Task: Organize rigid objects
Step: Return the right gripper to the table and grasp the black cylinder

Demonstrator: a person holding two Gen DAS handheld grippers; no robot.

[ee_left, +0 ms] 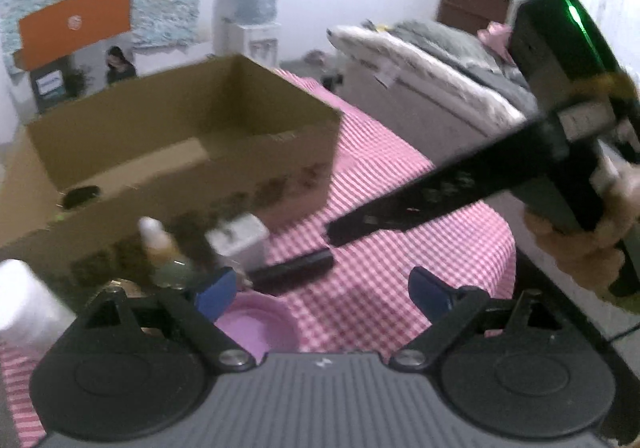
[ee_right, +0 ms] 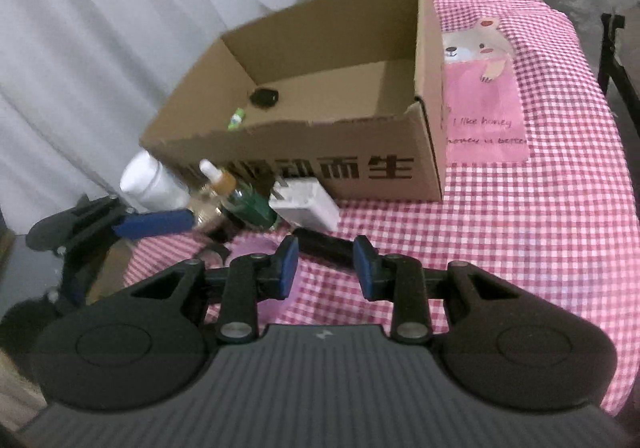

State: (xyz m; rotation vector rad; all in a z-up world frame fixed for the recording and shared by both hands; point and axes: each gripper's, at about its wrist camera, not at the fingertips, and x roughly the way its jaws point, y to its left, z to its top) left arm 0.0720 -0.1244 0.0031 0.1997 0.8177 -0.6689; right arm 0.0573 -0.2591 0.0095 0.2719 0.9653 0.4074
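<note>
An open cardboard box [ee_right: 360,152] stands on the pink checked table and also shows in the left wrist view [ee_left: 200,176]. Inside it lie a small black object [ee_right: 264,96] and a small green item [ee_right: 237,117]. In front of the box sit a white plug adapter [ee_right: 306,204], a green dropper bottle [ee_right: 244,200], a white jar [ee_right: 150,180], a pink lid [ee_left: 256,328] and a black bar-shaped object [ee_right: 324,246]. My right gripper [ee_right: 326,268] is open, its jaws on either side of the black bar's near end. My left gripper [ee_left: 320,292] is open and empty above the pink lid.
The pink checked cloth [ee_right: 540,208] with a bear picture [ee_right: 480,48] covers the table to the right of the box. A white curtain [ee_right: 80,48] hangs at the left. A bed [ee_left: 420,60] and a water dispenser [ee_left: 256,16] stand beyond the table.
</note>
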